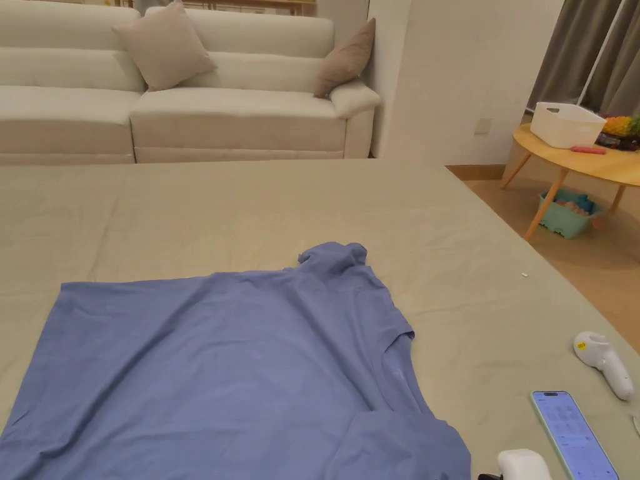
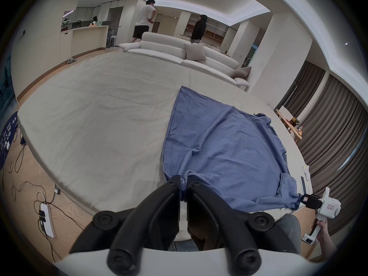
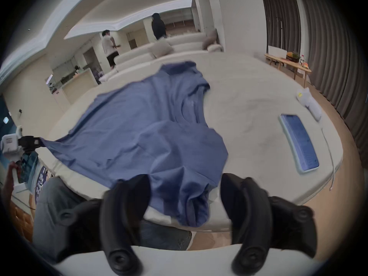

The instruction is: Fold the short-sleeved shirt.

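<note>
A blue short-sleeved shirt point(image 1: 219, 362) lies spread over a beige-sheeted bed point(image 1: 281, 200), collar toward the sofa. In the left gripper view my left gripper point(image 2: 184, 182) is shut on a bunched hem corner of the shirt point(image 2: 225, 147) at the near edge. In the right gripper view my right gripper point(image 3: 185, 180) is open, and a sleeve of the shirt point(image 3: 139, 125) droops over the bed edge between its jaws. The left gripper point(image 3: 29, 142) pinches the far hem corner there. The right gripper point(image 2: 310, 200) sits by the shirt's other near corner.
A phone point(image 1: 574, 437) and a white handheld device point(image 1: 605, 362) lie on the bed at the right. A round wooden table point(image 1: 600, 159) with a white bin point(image 1: 565, 124) stands beyond. A sofa point(image 1: 187, 106) backs the bed. Two people point(image 2: 143, 21) stand behind it. Cables and a power strip point(image 2: 46, 220) lie on the floor.
</note>
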